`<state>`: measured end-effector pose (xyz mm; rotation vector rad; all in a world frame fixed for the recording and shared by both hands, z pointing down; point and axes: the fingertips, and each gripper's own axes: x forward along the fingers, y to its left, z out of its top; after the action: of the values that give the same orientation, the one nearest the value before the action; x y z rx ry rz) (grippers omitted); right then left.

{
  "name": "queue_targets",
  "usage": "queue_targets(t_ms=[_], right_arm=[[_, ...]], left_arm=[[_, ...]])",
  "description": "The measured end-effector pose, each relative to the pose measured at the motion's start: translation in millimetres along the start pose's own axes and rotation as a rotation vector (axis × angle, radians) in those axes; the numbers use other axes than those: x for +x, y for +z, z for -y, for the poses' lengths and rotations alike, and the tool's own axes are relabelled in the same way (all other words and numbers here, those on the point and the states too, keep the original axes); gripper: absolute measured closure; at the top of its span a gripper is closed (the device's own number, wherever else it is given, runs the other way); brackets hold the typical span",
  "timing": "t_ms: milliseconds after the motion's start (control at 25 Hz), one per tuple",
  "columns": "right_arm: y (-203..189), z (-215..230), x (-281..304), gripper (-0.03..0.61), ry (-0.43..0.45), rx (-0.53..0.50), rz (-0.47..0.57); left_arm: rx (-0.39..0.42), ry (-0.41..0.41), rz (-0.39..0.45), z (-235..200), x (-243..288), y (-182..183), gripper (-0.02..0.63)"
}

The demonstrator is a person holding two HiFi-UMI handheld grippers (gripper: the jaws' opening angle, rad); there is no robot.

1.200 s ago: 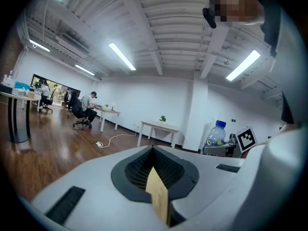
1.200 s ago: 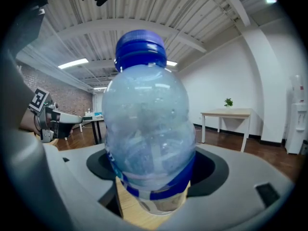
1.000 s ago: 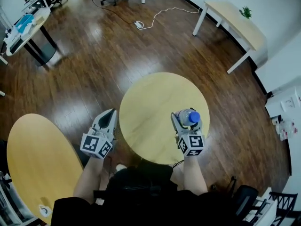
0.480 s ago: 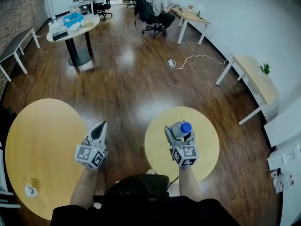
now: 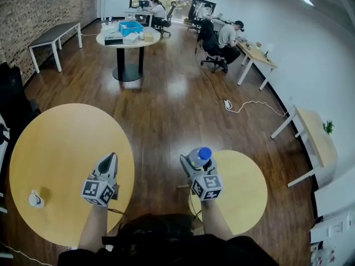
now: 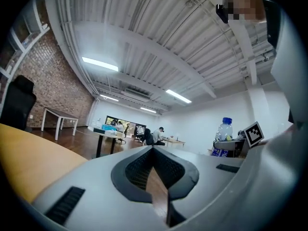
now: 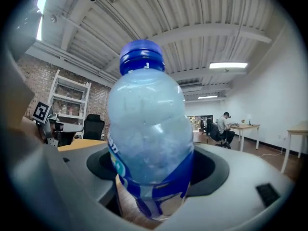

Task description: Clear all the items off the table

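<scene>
right hand-held gripper (image 5: 194,164) clamps bottle (image 5: 199,156) (probably water); left hand-held gripper (image 5: 108,161) closed

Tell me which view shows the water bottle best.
The right gripper view: the water bottle fills the frame, blue cap to label, clamped between the jaws. The head view shows only its cap and shoulders from above in the right gripper. The left gripper view shows it small, far right.

A small white object (image 5: 35,199) is lying on the left round worktop (image 5: 66,143), too small to identify. In the right gripper view, the right hand-held gripper (image 7: 149,191) is hiding the bottle's (image 7: 147,129) base. Items (image 5: 131,29) on the far worktop (image 5: 125,42) are showing too small to tell.
</scene>
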<state>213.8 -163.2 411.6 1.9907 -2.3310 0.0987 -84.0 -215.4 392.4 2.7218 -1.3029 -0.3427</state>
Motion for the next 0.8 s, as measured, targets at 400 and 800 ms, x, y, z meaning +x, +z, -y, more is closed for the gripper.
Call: queue_targets(t_ms=[400, 800], right_arm=[[5.2, -144.8, 81.4, 0.179, 0.316, -0.067, -0.005], [4.0, -266.2, 153.2, 0.179, 0.617, -0.111, -0.025]], left_arm=[[0.039, 0.293, 0.070, -96.1, -120.3, 31.7, 0.614], [0.045, 0.608, 0.092, -157.7, -215.6, 38.9, 0.614]])
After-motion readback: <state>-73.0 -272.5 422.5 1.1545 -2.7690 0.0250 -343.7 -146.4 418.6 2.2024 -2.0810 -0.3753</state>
